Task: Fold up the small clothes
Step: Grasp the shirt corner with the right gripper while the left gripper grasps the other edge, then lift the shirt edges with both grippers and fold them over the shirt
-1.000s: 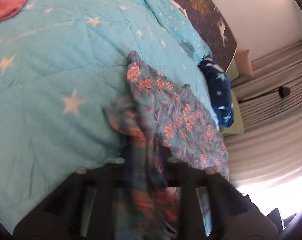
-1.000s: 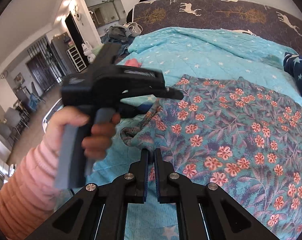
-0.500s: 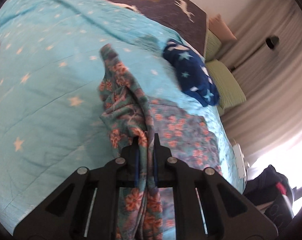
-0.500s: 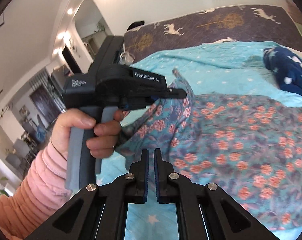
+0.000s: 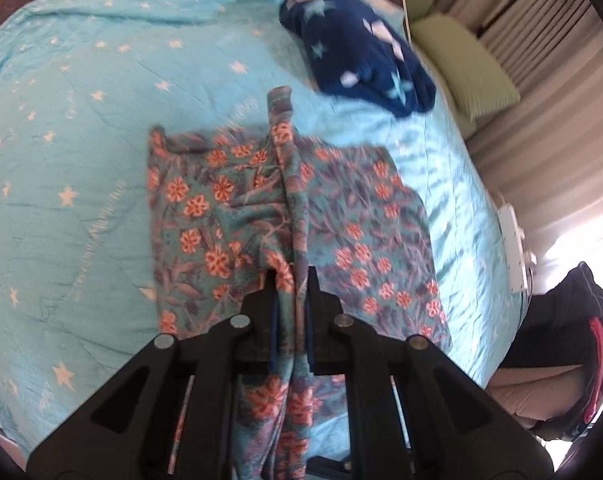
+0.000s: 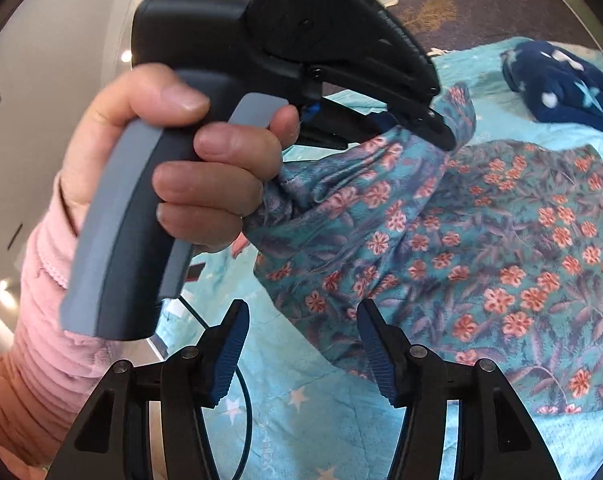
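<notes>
The left gripper [image 5: 289,284] was clamped tight on a bunched edge of the floral garment [image 5: 357,216], with the cloth pulled up between the two fingers and carried over toward 12 o'clock, so a fold looked roughly half made. The right gripper [image 6: 301,320] was seen with its blue pads spread wide apart and nothing held between them, hovering just short of the garment's near edge. From that view the left hand [image 6: 189,160] was wrapped around the tool's grey handle at about 10 o'clock, the lifted corner draped off its tip. The rest of the garment was spread flat on the turquoise star quilt [image 5: 69,168], and a navy star-print piece [image 5: 357,64] was left lying at 1 o'clock, apparently untouched. So probably one fold underway, more folds and that second piece still to go. The garment's type couldn't be made out, its lower end was cut off behind the fingers, and the left view was smeared by motion blur.
</notes>
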A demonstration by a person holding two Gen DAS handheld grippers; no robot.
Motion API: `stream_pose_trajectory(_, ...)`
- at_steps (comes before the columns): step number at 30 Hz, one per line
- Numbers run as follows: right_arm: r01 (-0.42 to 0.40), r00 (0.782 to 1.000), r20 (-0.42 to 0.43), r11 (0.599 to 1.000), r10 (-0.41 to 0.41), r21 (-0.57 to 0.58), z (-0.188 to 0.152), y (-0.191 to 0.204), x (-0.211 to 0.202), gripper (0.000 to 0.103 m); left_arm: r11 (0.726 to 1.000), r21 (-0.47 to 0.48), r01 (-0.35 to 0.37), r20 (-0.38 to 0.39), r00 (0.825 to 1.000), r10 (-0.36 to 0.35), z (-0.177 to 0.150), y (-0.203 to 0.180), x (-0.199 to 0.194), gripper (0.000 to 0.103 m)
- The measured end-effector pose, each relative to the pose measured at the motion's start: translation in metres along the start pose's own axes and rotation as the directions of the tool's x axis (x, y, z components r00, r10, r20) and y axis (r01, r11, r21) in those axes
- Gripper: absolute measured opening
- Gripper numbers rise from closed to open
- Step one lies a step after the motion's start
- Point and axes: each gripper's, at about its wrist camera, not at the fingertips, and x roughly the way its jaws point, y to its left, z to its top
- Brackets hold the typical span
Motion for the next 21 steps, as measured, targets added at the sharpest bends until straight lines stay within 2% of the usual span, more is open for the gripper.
stream_pose_trajectory(5,0.044,0.999,-0.012,0.996,-0.043,0.077,-0.009,-0.024,-0.015,0.058,0.995,-0.069,0.066,-0.142,0.987,-0.075,0.008,-0.013,0.027,0.014)
stream_pose_trajectory(7,0.081,0.997,-0.026,0.991,-0.078,0.105,-0.017,-0.038,-0.025,0.058,0.991,-0.075,0.113,-0.178,0.976,-0.124,0.004,-0.02,0.03,0.02)
stream_pose_trajectory(8,0.092,0.995,-0.034,0.988,-0.089,0.12,-0.021,-0.043,-0.03,0.058,0.985,-0.077,0.155,-0.188,0.968,-0.167,0.002,-0.022,0.028,0.02)
stream_pose_trajectory(10,0.108,0.993,-0.06,0.978,-0.098,0.18,-0.03,-0.061,-0.04,0.058,0.961,-0.081,0.265,-0.199,0.94,-0.276,-0.003,-0.028,0.019,0.02)
stream_pose_trajectory(11,0.107,0.993,-0.07,0.972,-0.094,0.21,-0.034,-0.068,-0.043,0.058,0.955,-0.066,0.29,-0.188,0.936,-0.298,-0.006,-0.031,0.011,0.021)
stream_pose_trajectory(14,0.071,0.995,-0.084,0.952,-0.048,0.297,-0.038,-0.086,-0.05,0.058,0.963,0.003,0.27,-0.1,0.958,-0.268,-0.012,-0.033,-0.017,0.023)
stream_pose_trajectory(16,0.042,0.995,-0.096,0.943,-0.01,0.329,-0.038,-0.092,-0.049,0.058,0.974,0.03,0.223,-0.022,0.975,-0.222,-0.018,-0.023,-0.034,0.025)
stream_pose_trajectory(18,-0.01,0.994,-0.099,0.935,0.049,0.356,-0.037,-0.096,-0.046,0.059,0.986,0.02,0.168,0.03,0.985,-0.168,-0.024,-0.004,-0.044,0.027)
stream_pose_trajectory(21,-0.119,0.98,-0.101,0.91,0.172,0.397,-0.039,-0.09,-0.04,0.06,0.993,-0.036,0.115,0.054,0.992,-0.113,-0.038,0.033,-0.048,0.027)
